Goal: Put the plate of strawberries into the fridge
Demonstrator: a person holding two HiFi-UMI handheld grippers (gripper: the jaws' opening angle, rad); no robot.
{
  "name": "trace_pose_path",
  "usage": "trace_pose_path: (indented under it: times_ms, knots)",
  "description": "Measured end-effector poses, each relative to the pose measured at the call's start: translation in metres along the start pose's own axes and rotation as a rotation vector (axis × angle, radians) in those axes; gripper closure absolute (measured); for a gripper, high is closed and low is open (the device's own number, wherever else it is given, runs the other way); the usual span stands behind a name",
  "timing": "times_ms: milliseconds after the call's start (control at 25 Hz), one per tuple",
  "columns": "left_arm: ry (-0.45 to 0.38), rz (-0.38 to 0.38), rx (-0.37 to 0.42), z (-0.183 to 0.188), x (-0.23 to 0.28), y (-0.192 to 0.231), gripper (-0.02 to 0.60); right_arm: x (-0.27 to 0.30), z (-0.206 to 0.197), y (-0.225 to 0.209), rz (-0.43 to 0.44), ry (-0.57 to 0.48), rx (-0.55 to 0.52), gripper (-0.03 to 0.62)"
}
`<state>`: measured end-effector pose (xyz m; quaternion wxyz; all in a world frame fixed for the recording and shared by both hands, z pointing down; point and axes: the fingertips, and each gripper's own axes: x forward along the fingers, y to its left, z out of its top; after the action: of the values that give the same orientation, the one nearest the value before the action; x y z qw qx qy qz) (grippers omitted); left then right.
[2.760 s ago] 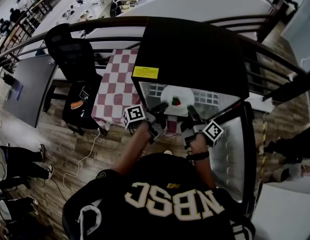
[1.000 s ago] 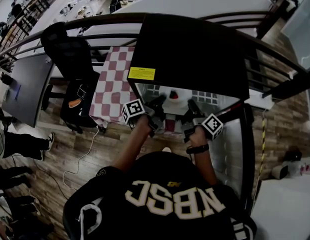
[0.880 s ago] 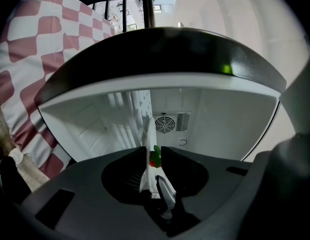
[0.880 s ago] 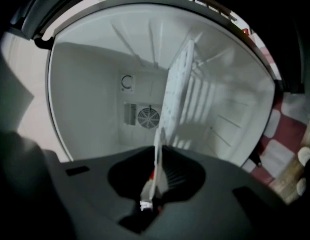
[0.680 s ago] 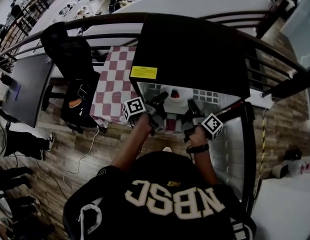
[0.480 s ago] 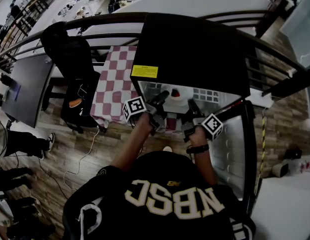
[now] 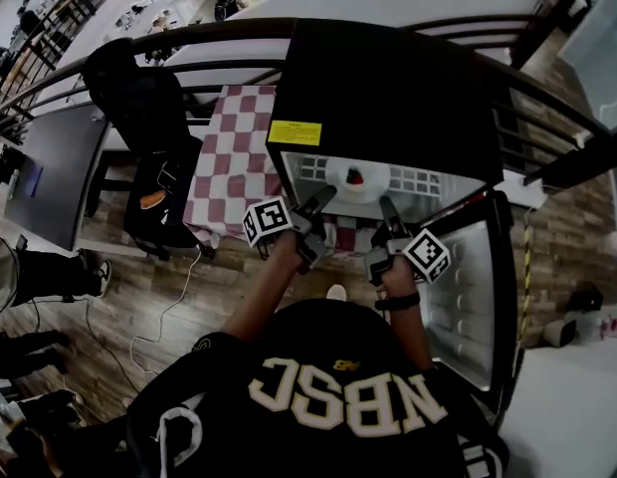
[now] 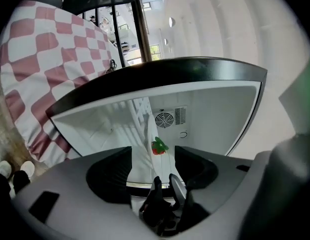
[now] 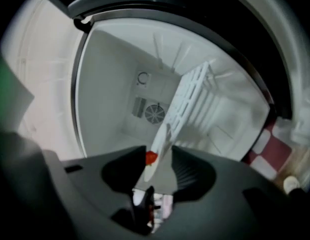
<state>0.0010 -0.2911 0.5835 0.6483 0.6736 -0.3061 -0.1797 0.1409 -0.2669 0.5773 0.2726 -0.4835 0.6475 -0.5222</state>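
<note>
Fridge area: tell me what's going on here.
A person stands at the open fridge with a tool in each hand. The white plate, holding a strawberry, lies on the wire shelf inside. The jaws of the left tool and the right tool have just been opening and stand apart. Neither grips the plate, though its near rim shows between the right tool's jaws.

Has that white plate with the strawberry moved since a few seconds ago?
Yes. The plate has gone deeper into the fridge, closer to the front edge of its top, and now sits on the white wire shelf.
</note>
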Motion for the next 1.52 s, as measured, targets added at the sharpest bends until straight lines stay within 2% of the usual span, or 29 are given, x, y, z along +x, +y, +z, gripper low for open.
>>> trace_pose_path:
  times_ms: [240,680,800,1040,1120,1240,1320,1520]
  knots:
    - [0.015,0.048,0.136,-0.011,-0.012,0.008,0.314,-0.012,-0.011,-0.002,-0.073,0.031,-0.254,0.441]
    - [0.033,0.121,0.603,-0.017,-0.022,-0.001,0.371,-0.010,-0.025,0.024,-0.108,0.071,-0.761,0.442]
    - [0.034,0.147,0.761,-0.016,-0.020,-0.006,0.385,-0.009,-0.028,0.027,-0.123,0.078,-0.881,0.442]
    - [0.021,0.212,1.170,-0.011,-0.014,-0.019,0.411,-0.003,-0.030,0.031,-0.161,0.102,-1.165,0.442]
    - [0.034,0.219,1.274,-0.012,-0.012,-0.021,0.411,-0.003,-0.030,0.034,-0.174,0.116,-1.278,0.441]
    - [0.052,0.214,1.338,-0.013,-0.010,-0.020,0.411,-0.002,-0.032,0.037,-0.181,0.133,-1.398,0.442]
    - [0.052,0.207,1.341,-0.012,-0.010,-0.019,0.411,0.000,-0.034,0.035,-0.174,0.140,-1.408,0.442]
    - [0.039,0.203,1.300,-0.008,-0.008,-0.017,0.420,0.002,-0.031,0.023,-0.159,0.140,-1.218,0.444]
